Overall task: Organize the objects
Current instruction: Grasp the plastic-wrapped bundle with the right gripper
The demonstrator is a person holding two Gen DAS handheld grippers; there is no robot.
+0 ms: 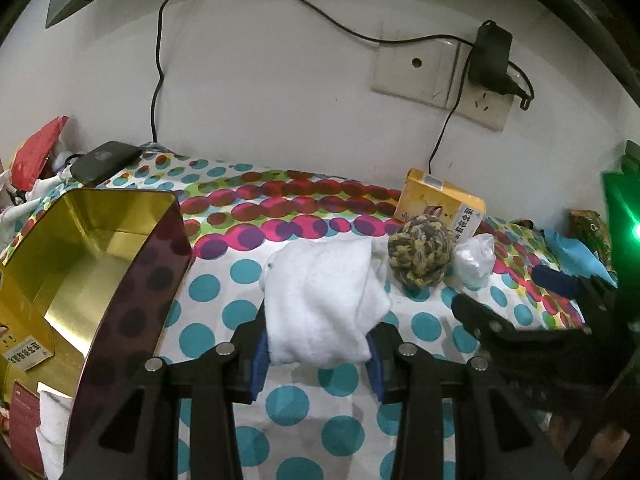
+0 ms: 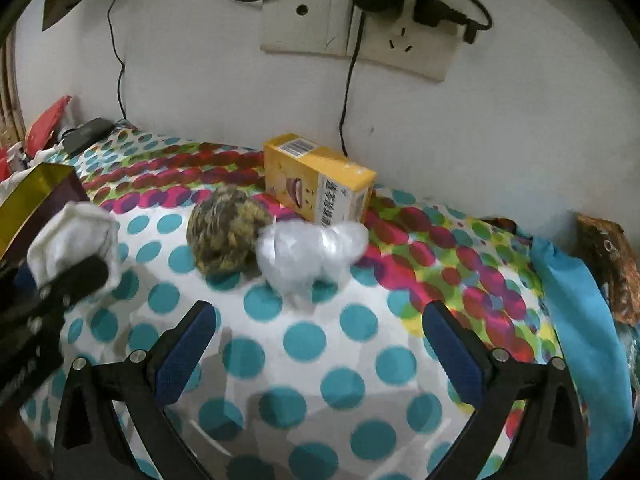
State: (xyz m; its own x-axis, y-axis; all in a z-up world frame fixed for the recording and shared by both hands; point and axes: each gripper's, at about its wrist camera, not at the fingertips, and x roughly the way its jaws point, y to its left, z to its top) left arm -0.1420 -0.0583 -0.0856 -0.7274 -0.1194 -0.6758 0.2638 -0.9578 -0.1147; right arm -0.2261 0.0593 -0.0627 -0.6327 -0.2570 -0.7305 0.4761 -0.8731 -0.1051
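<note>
My left gripper [image 1: 316,344] is shut on a folded white cloth [image 1: 320,300] and holds it above the polka-dot sheet, right of a gold-lined tin box [image 1: 100,248]. The cloth also shows at the left of the right wrist view [image 2: 76,240]. A yellow-grey rope ball [image 1: 422,252] [image 2: 226,232], a crumpled clear plastic bag [image 1: 474,260] [image 2: 308,252] and a yellow carton [image 1: 440,204] [image 2: 320,180] sit near the wall. My right gripper [image 2: 320,344] is open and empty, short of the plastic bag. It shows at the right of the left wrist view [image 1: 520,300].
The tin box holds a yellow carton [image 1: 28,352] and white cloth. A black device [image 1: 106,160] and red bag [image 1: 36,152] lie at the far left. A blue cloth [image 2: 576,320] and brown packet [image 2: 608,256] lie at the right. Cables hang from wall sockets [image 2: 360,28].
</note>
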